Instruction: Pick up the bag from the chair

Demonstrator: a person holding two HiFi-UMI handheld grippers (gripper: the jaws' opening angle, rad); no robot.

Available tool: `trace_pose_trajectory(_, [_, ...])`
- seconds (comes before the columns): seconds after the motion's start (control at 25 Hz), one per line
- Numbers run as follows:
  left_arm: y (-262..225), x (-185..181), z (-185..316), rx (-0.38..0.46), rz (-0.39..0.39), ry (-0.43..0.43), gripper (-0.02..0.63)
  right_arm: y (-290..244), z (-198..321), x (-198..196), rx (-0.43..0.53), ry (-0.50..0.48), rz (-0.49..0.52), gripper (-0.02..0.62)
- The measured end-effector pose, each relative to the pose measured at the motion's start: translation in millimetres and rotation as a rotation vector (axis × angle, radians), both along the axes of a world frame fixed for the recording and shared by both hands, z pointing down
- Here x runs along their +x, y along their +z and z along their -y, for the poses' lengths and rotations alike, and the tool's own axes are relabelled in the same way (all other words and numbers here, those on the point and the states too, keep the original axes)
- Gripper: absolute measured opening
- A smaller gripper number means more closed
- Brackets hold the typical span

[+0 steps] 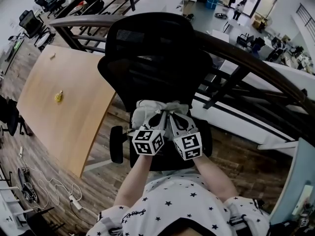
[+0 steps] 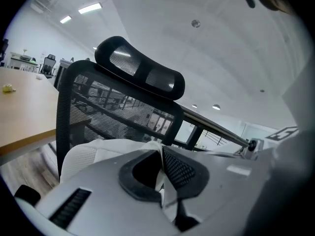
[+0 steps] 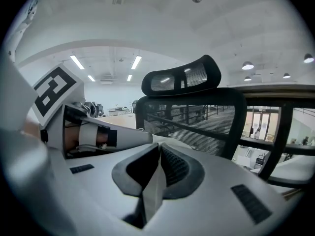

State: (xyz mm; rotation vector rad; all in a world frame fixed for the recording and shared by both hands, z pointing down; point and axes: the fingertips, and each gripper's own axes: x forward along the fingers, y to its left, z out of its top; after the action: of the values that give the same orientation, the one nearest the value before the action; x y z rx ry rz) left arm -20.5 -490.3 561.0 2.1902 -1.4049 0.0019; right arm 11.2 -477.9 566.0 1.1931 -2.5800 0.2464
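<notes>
Nearest the lens in the head view is the person's star-printed shirt [image 1: 182, 200]. Both forearms reach toward 12 o'clock from it. The left gripper [image 1: 158, 118] and right gripper [image 1: 173, 118] meet side by side on the gathered top of the white bag [image 1: 143, 111]. The bag sits on the seat of the black chair [image 1: 152, 58], against the backrest. The lift looks best taken straight up with both hands level, so the bag does not swing. An armrest [image 1: 116, 144] stands at 9 o'clock of the bag and another at 3 o'clock, so sideways room is tight. The wooden table [image 1: 69, 102] lies well apart at 9 o'clock, and a railing [image 1: 256, 68] crosses behind the chair.

In the left gripper view, the left gripper [image 2: 161, 173] has its jaws pressed together on a fold of the bag's white fabric. The rest of the bag [image 2: 93, 154] bulges just beyond, at 10 o'clock. The mesh backrest [image 2: 113, 112] rises close behind, so pulling up and toward the person seems safer than pushing forward.

In the right gripper view, the right gripper [image 3: 155, 181] is likewise clamped on a pale strip of the bag [image 3: 150, 200] pinched between its pads. The other gripper lies close at 9 o'clock. The hands should probably rise together.
</notes>
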Motion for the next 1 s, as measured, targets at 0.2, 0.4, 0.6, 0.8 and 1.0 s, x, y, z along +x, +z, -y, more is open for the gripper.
trace_pose_trajectory(0.2, [-25.6, -4.7, -23.5, 0.054, -0.013, -0.008, 0.018, -26.6, -20.4, -4.4, 0.045, 0.003, 0.034, 0.009])
trace_pose_trajectory(0.4, [-53.3, -13.7, -45.5, 0.110, -0.034, -0.014, 0.018, -54.2, -41.0, -13.0, 0.098, -0.001, 0.056, 0.009])
trace_pose_trajectory(0.6, [-64.6, -20.7, -69.7, 0.125, -0.044, -0.003, 0.018, -66.9, -64.9, -20.7, 0.130, -0.004, 0.044, 0.009])
trace_pose_trajectory(0.8, [-80.0, -24.2, -92.8, 0.143, -0.045, 0.024, 0.018, -82.7, -88.0, -24.5, 0.155, 0.016, 0.049, 0.009])
trace_pose_trajectory(1.0, [-100.7, -20.2, -118.4, 0.166, -0.056, 0.060, 0.018, -102.6, -112.1, -21.5, 0.183, 0.045, 0.066, 0.009])
